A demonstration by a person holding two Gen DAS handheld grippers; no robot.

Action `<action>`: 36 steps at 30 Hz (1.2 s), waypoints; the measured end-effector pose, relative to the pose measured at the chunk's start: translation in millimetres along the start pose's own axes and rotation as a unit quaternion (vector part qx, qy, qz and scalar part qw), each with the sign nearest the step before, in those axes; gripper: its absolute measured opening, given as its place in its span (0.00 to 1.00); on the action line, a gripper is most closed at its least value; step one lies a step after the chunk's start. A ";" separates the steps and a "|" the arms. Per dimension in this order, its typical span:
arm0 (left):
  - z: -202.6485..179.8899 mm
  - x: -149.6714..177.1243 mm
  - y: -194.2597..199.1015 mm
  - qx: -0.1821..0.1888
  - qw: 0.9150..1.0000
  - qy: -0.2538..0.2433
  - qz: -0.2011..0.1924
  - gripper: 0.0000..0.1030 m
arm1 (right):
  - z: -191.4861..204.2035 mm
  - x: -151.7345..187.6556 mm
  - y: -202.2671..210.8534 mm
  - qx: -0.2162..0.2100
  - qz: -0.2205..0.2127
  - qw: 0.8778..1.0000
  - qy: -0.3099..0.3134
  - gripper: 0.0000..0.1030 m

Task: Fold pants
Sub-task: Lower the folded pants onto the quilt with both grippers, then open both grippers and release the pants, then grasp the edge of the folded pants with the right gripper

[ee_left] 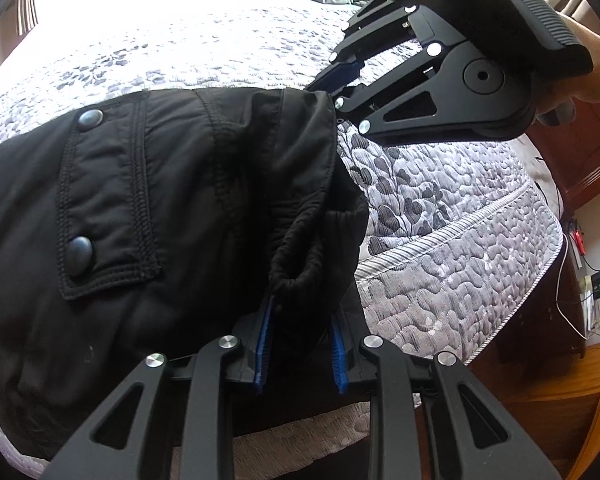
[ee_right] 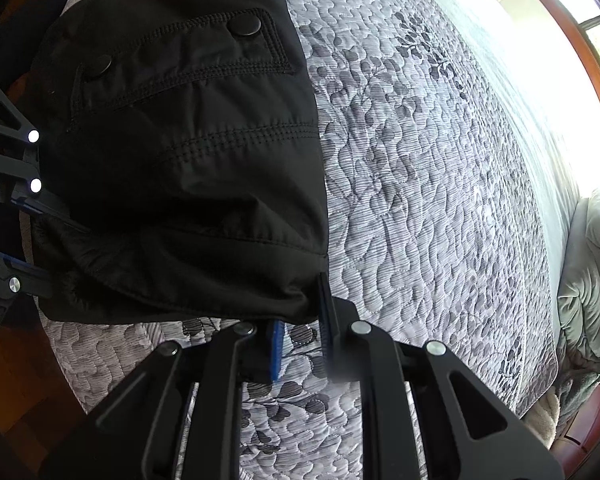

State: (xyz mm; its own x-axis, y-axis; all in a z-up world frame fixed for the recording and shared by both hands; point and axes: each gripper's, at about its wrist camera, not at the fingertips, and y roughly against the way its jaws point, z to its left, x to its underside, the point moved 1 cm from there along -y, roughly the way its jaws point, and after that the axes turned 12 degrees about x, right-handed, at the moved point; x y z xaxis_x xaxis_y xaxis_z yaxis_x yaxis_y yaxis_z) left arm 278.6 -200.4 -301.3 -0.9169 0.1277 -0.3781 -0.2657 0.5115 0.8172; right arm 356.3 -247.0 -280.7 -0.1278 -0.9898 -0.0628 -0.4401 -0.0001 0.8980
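Black pants [ee_left: 148, 200] with a snap-button pocket flap lie folded on the bed's grey patterned quilt [ee_left: 180, 52]; they also fill the upper left of the right wrist view [ee_right: 188, 152]. My left gripper [ee_left: 300, 344] has its blue pads apart, with the gathered waistband edge lying between them. My right gripper [ee_right: 300, 340] is at the pants' near corner, its pads apart around the cloth edge. The right gripper also shows in the left wrist view [ee_left: 340, 84], at the pants' far corner.
The mattress edge [ee_left: 460, 240] drops to a wooden floor [ee_left: 560, 392] with cables on the right. A grey pillow or duvet [ee_right: 592, 272] lies at the head of the bed. Bright windows lie beyond the bed.
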 end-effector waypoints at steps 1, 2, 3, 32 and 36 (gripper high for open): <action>-0.3 0.8 -0.1 -0.001 1.000 -0.003 -0.001 0.24 | 0.1 -0.1 -0.1 0.004 0.001 1.000 -0.002 0.14; -0.7 2.0 0.1 -0.001 1.000 -0.005 -0.004 0.24 | 0.5 0.0 -0.1 0.007 0.002 1.000 -0.004 0.15; -1.0 3.3 -0.3 -0.002 1.000 -0.008 -0.005 0.24 | 0.8 0.5 0.0 0.010 0.004 1.000 -0.006 0.17; 143.4 66.0 169.7 0.044 0.984 0.099 -0.143 0.85 | 54.3 86.8 23.7 -0.228 -0.058 0.791 -0.565 0.24; 181.6 71.3 176.3 0.024 0.980 0.129 -0.147 0.86 | 26.6 84.8 54.5 -0.192 -0.084 0.775 -0.597 0.49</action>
State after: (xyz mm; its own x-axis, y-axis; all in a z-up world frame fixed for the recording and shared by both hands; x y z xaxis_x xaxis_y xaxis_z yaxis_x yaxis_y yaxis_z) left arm 220.4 53.3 -263.3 -0.8492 -0.2480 -0.4662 -0.5214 0.5333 0.6661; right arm 297.8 -327.2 -248.6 -0.9287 -0.1351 -0.3453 -0.2721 -0.3841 0.8823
